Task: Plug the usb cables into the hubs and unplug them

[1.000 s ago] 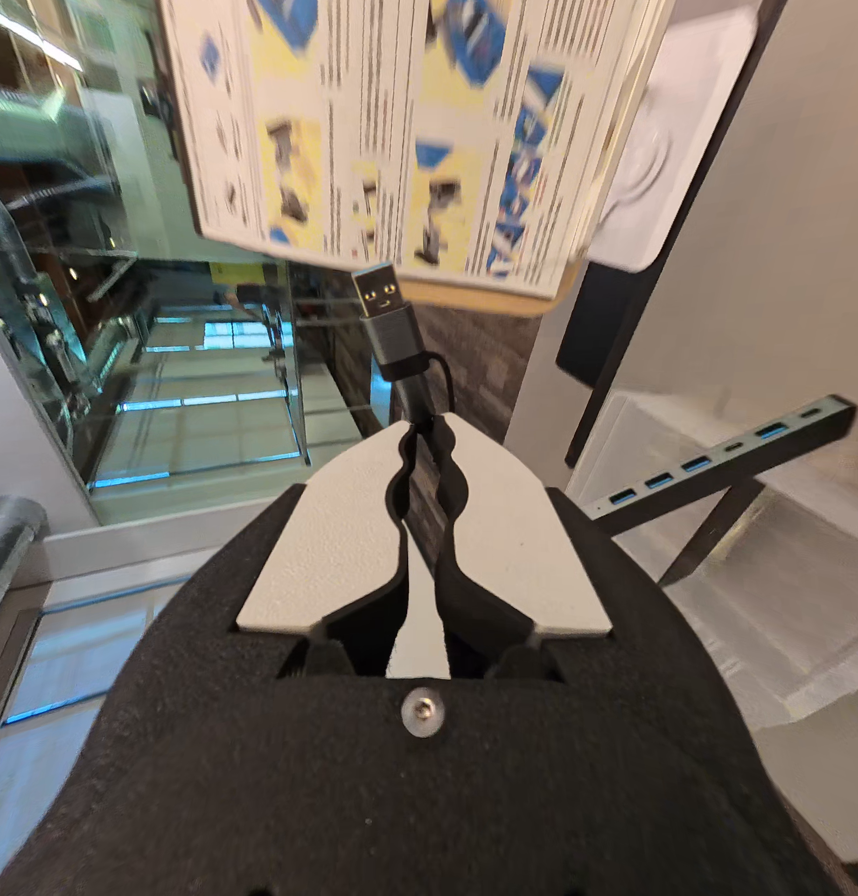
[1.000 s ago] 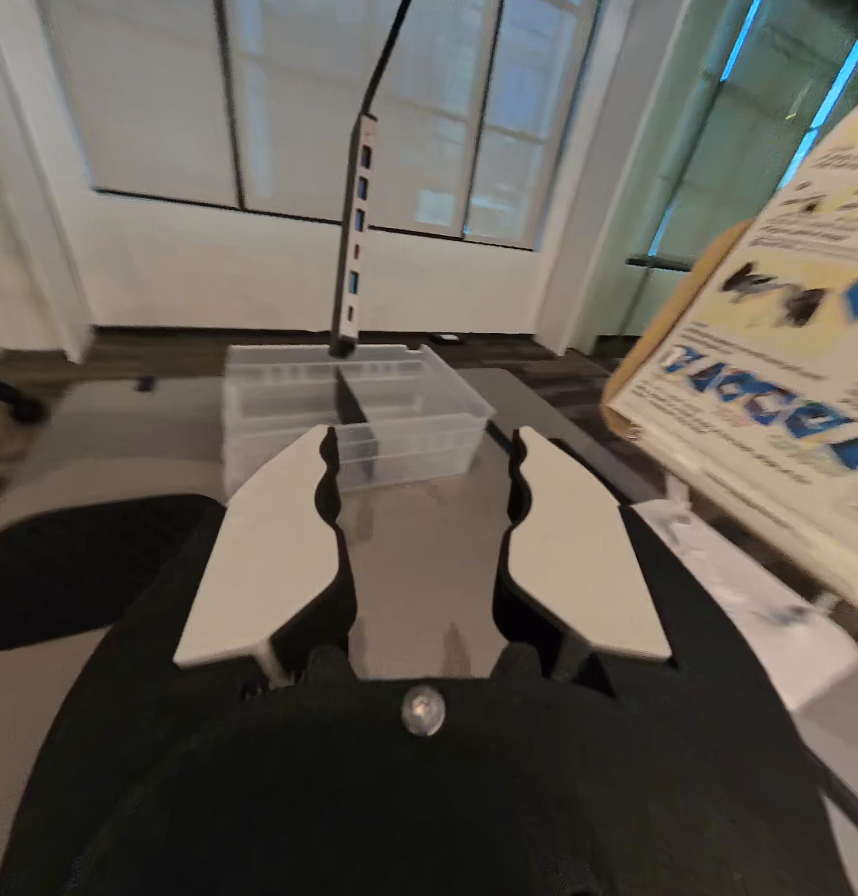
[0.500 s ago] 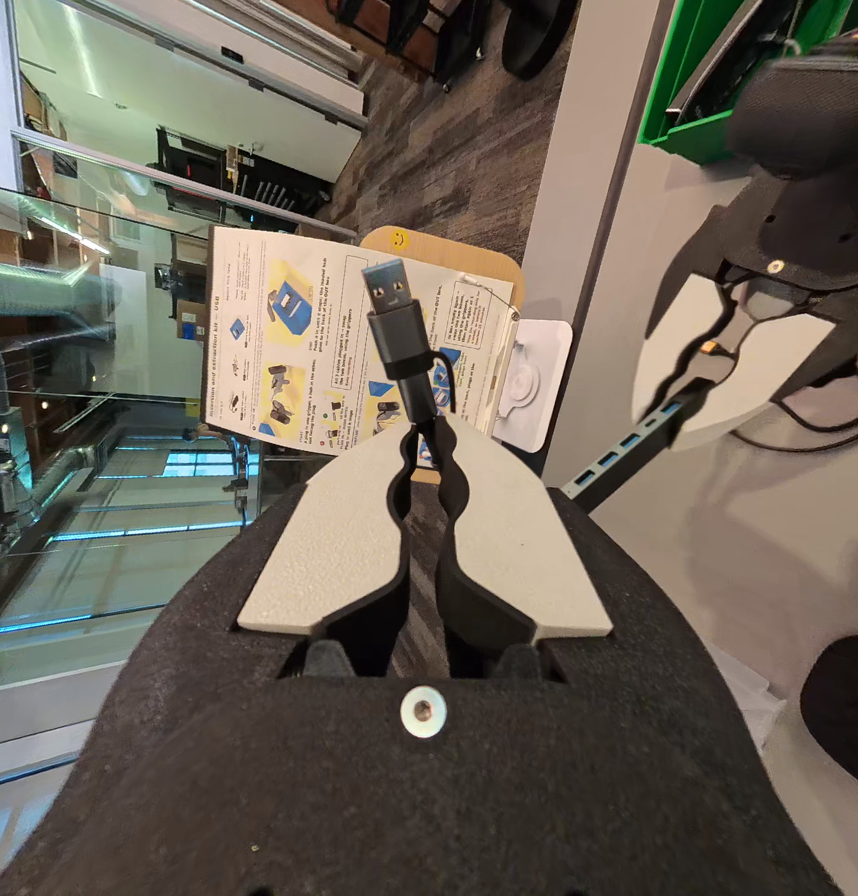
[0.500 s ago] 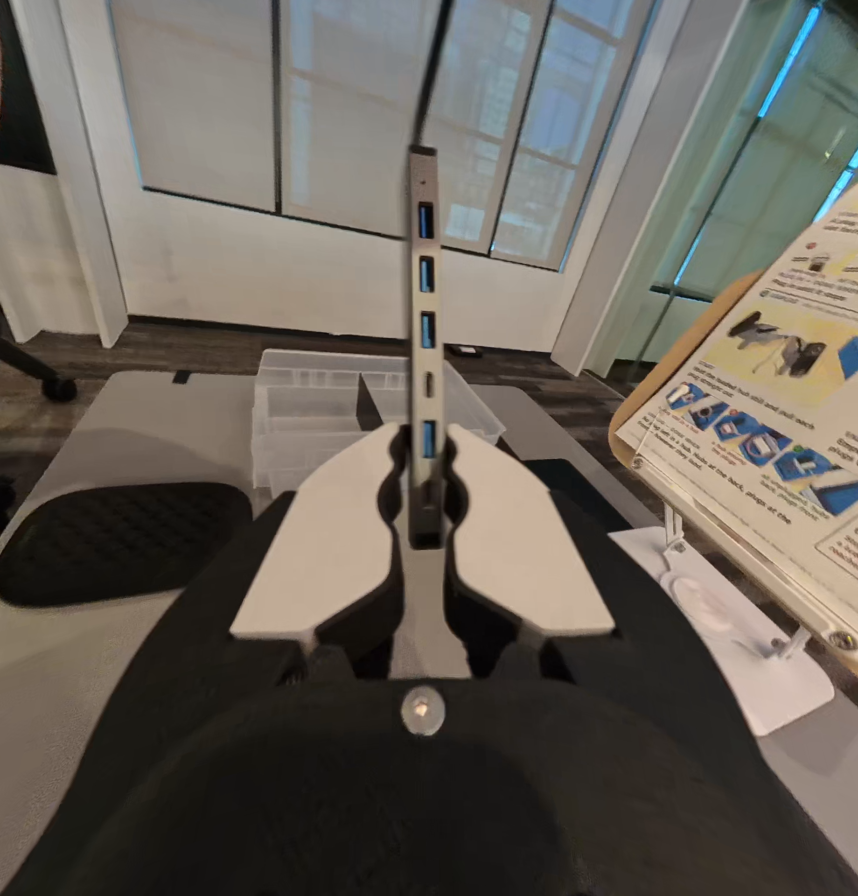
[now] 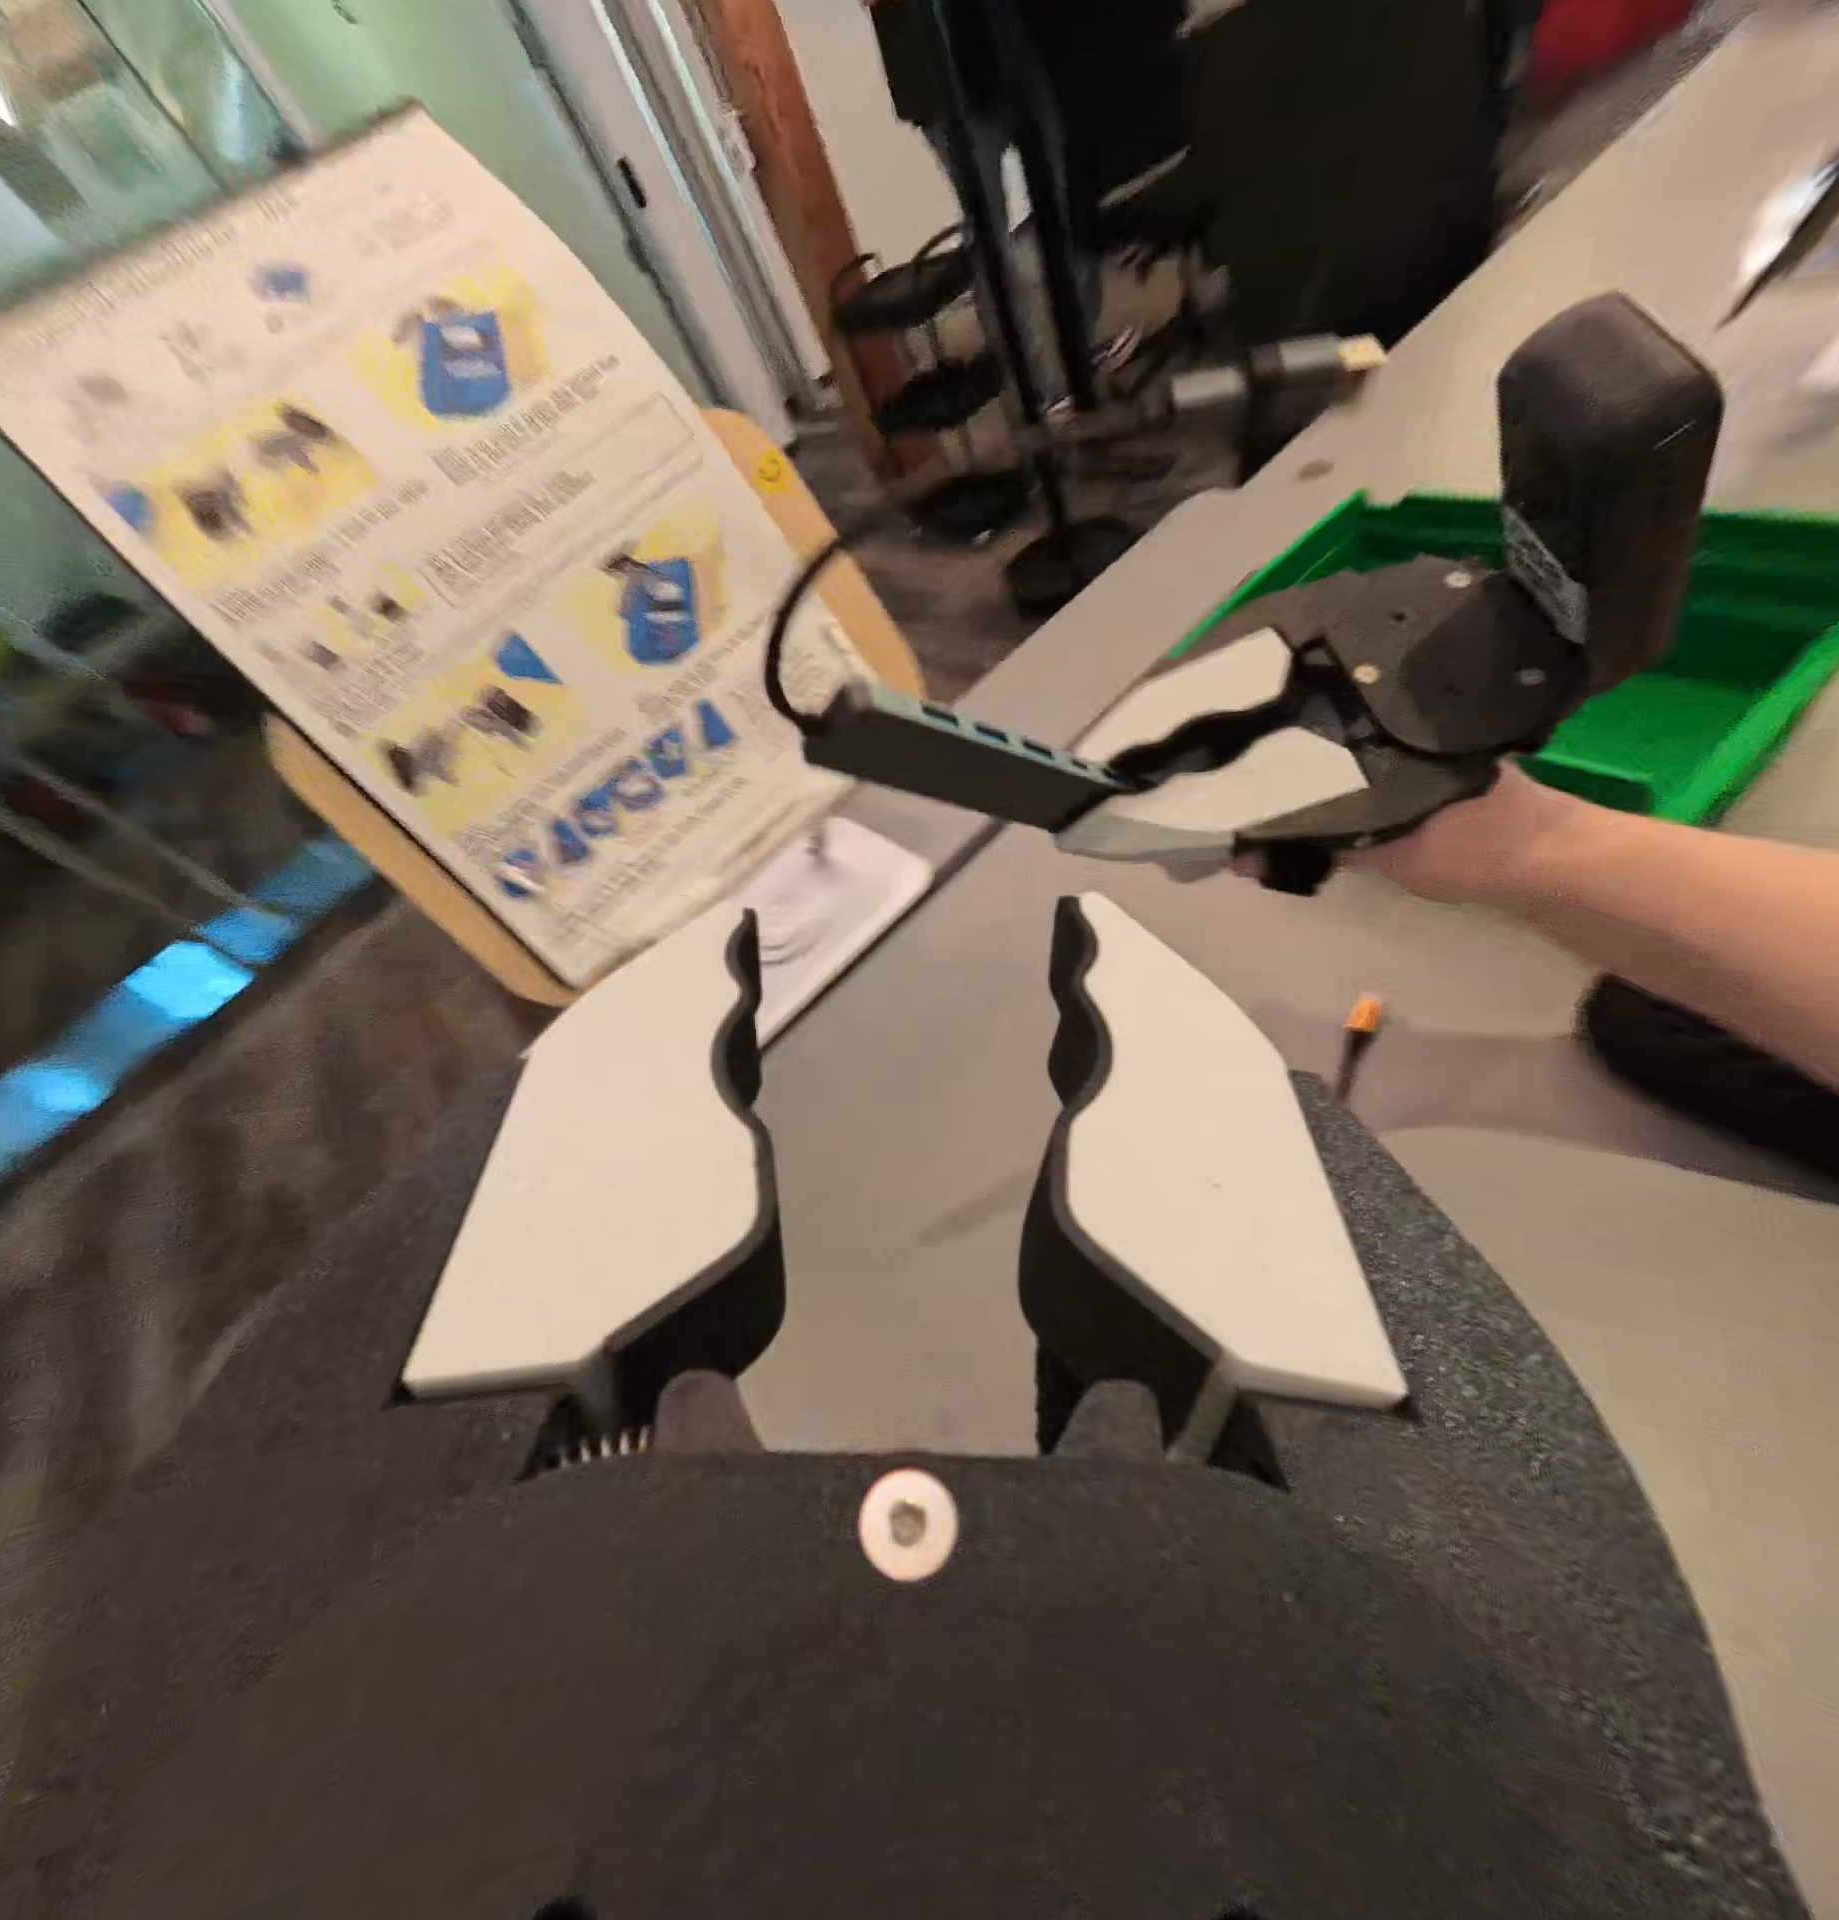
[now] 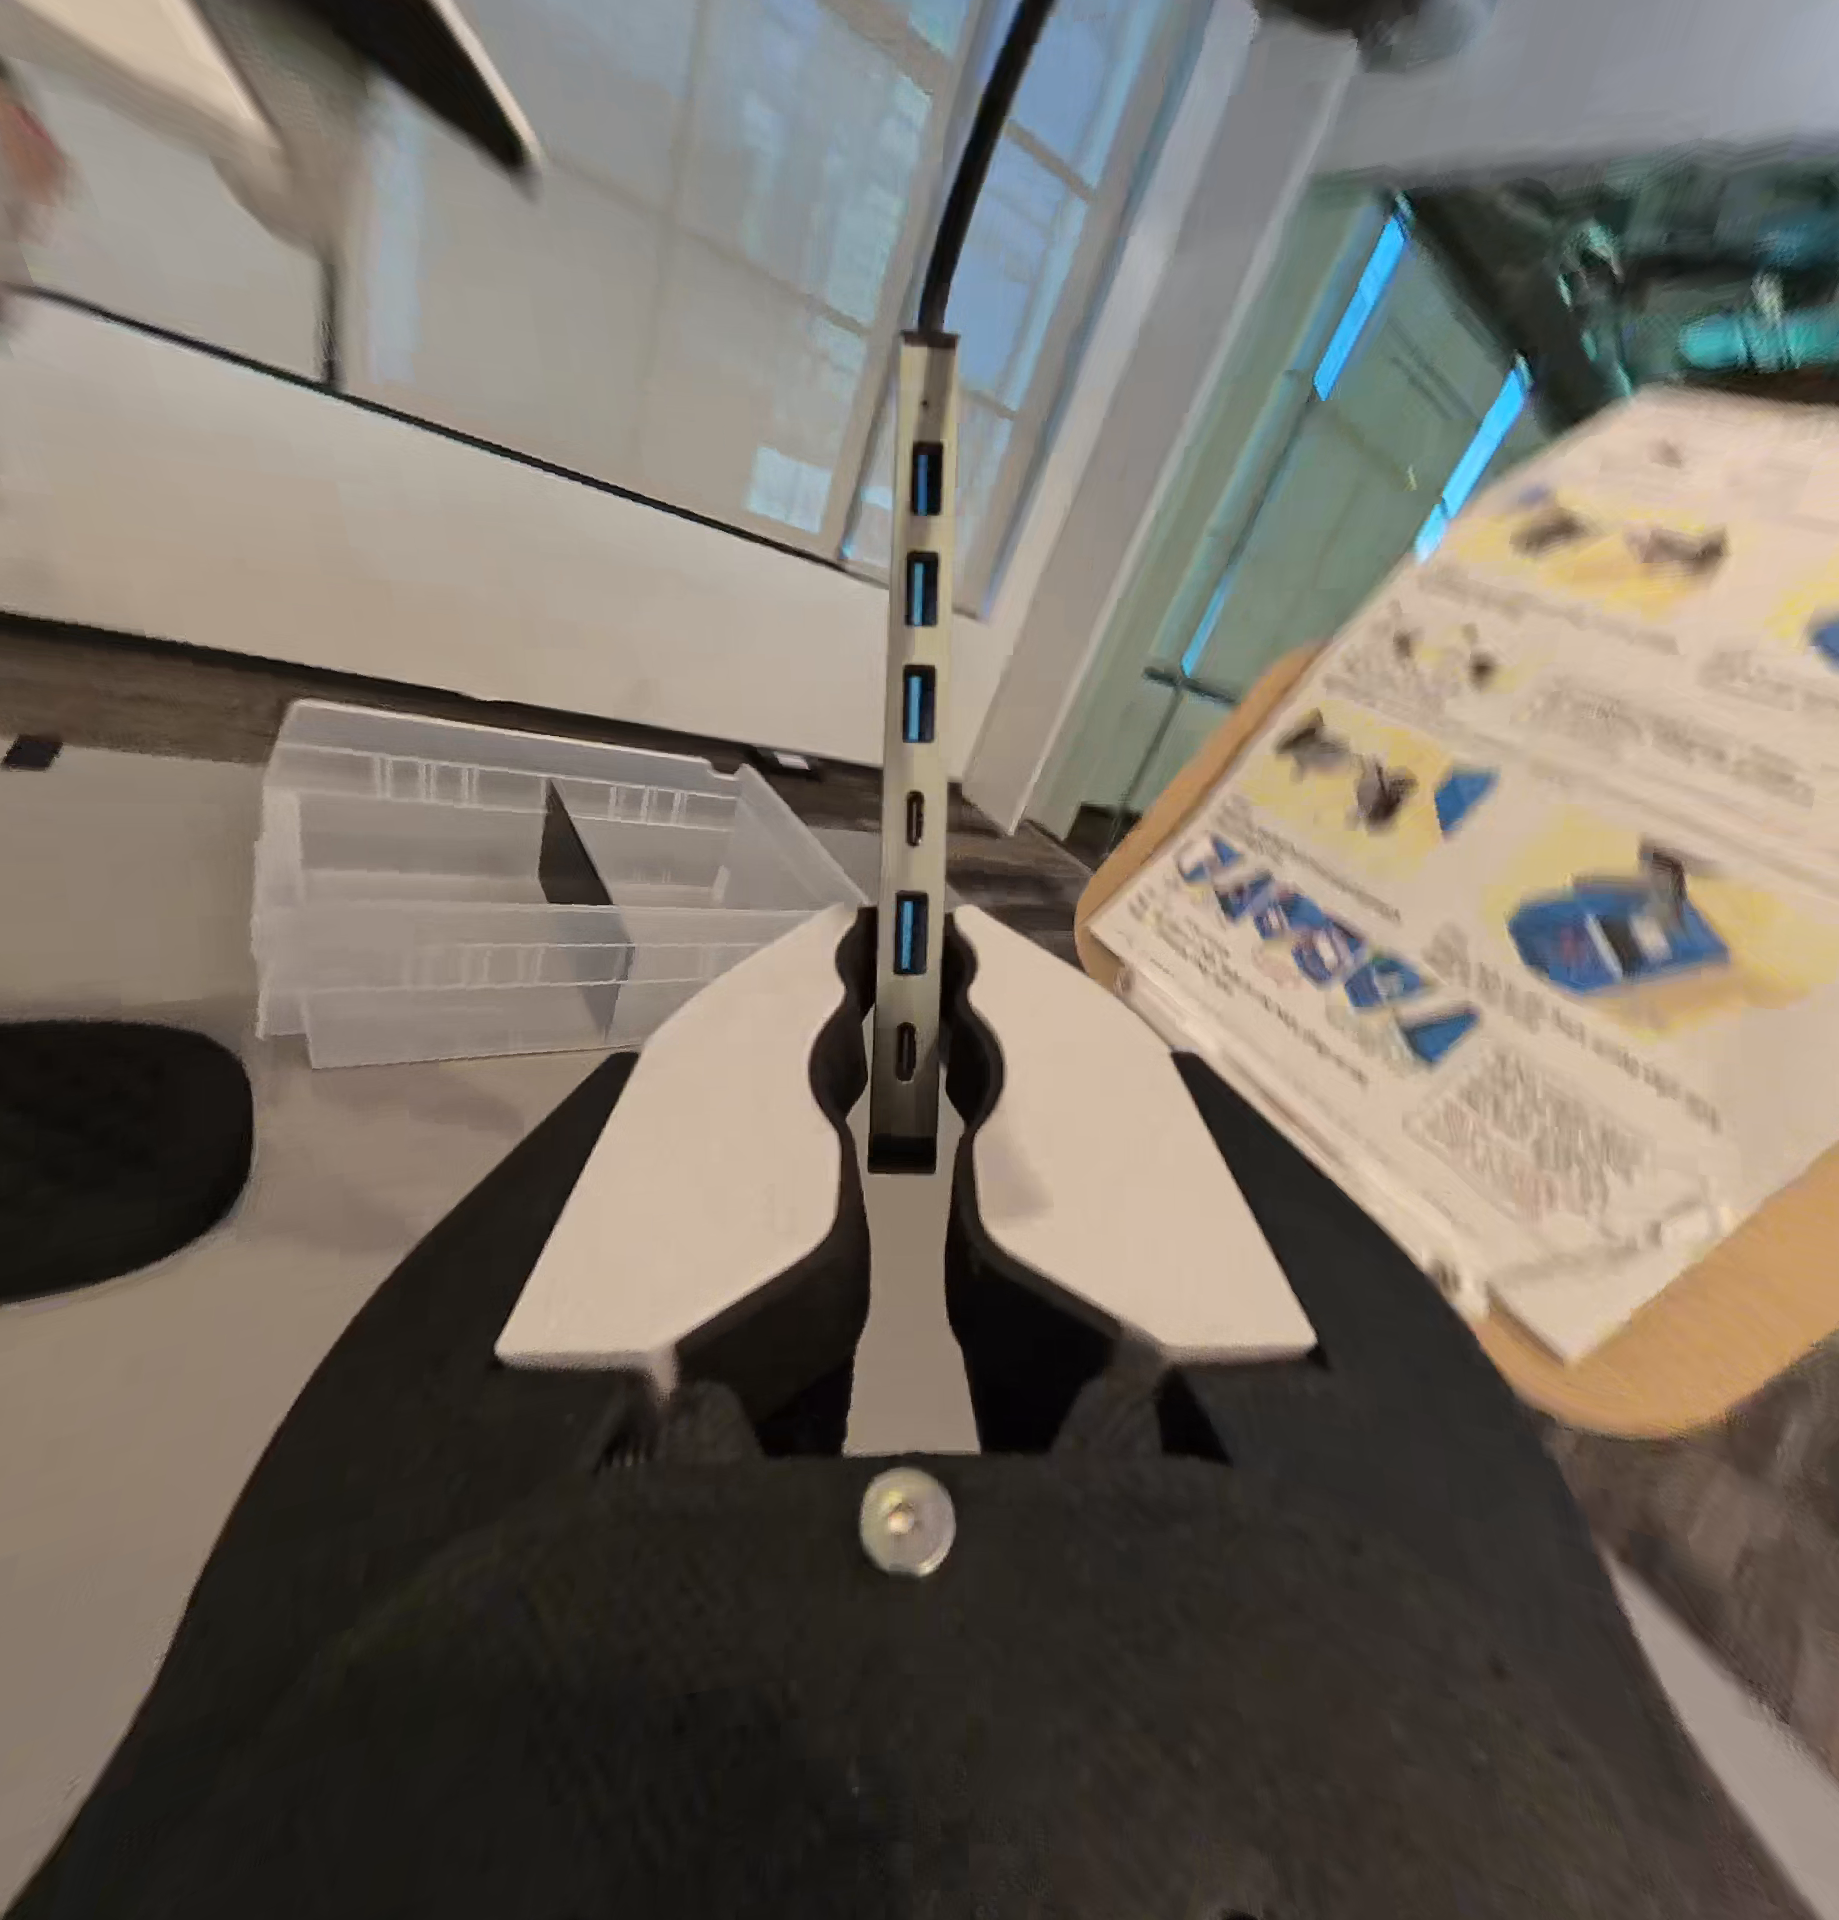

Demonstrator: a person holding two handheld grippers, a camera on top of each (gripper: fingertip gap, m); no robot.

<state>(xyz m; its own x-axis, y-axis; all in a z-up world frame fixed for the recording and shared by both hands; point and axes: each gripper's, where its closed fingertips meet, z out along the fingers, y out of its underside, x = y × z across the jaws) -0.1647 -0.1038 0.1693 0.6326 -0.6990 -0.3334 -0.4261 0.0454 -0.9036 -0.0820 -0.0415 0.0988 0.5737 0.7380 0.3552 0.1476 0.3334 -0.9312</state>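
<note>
My right gripper [image 6: 907,925] is shut on the near end of a slim grey USB hub [image 6: 920,644] with blue ports, held upright; its black cable [image 6: 972,156] runs up out of view. The same hub [image 5: 956,753] shows in the left wrist view, sticking out leftward from the right gripper [image 5: 1154,769], which a hand [image 5: 1466,842] holds above the table. My left gripper [image 5: 907,935] is open and empty, low over the grey table [image 5: 894,1122], below and in front of the hub. A small orange-tipped connector [image 5: 1364,1013] lies on the table to the right.
An instruction sheet on a wooden stand [image 5: 458,582] stands at the left; it also shows in the right wrist view [image 6: 1517,914]. A green tray [image 5: 1746,686] sits at the back right. A clear plastic bin [image 6: 499,894] and a black pad [image 6: 84,1153] lie on the table.
My left gripper has let go of the USB plug, opened and swung down toward the table. My right gripper closed on the hub half a second ago and still holds it.
</note>
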